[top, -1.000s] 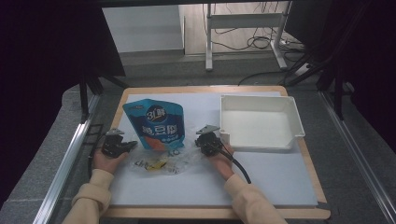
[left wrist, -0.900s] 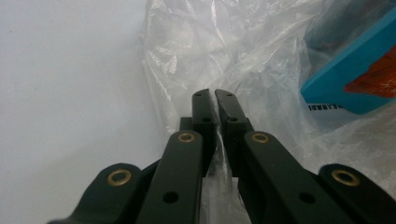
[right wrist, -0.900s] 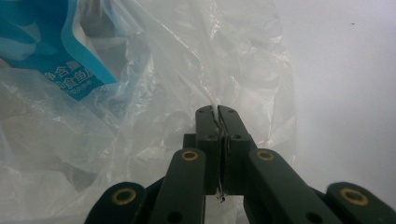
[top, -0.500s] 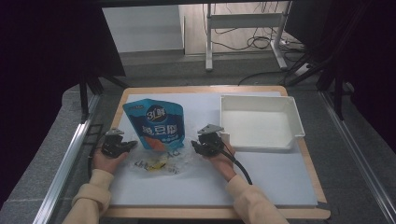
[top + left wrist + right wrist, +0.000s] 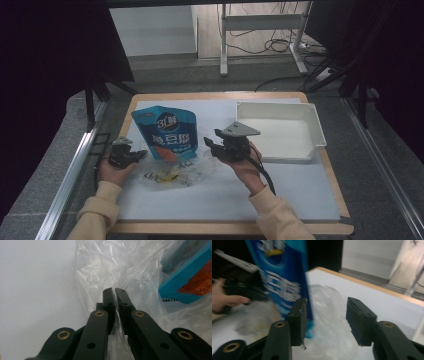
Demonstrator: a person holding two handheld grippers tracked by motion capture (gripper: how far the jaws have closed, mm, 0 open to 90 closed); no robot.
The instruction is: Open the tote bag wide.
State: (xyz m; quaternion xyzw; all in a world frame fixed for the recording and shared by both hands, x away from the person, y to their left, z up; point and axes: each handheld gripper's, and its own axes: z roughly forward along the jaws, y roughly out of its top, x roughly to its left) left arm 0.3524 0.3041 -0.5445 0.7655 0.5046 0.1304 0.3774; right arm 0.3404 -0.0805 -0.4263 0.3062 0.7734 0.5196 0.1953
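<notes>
Crinkly clear plastic bag [image 5: 175,172] lies flat on the white worktop [image 5: 300,190], near its front, with small yellow things inside it. A tall blue snack pouch with white letters [image 5: 167,132] stands with its bottom end in the mouth of that bag, so it looks like the pouch is going in or coming out. The left gripper [image 5: 125,156] sits low at the bag's left edge, and its fingers [image 5: 109,298] are pressed together on a fold of the thin plastic, most likely to hold the bag in place. The right gripper [image 5: 220,146] is lifted up beside the pouch; its fingers [image 5: 299,315] have just been opening and are spread apart, with nothing squeezed between them. An empty white plastic tray [image 5: 312,125] waits on the right side, maybe for the pouch.
</notes>
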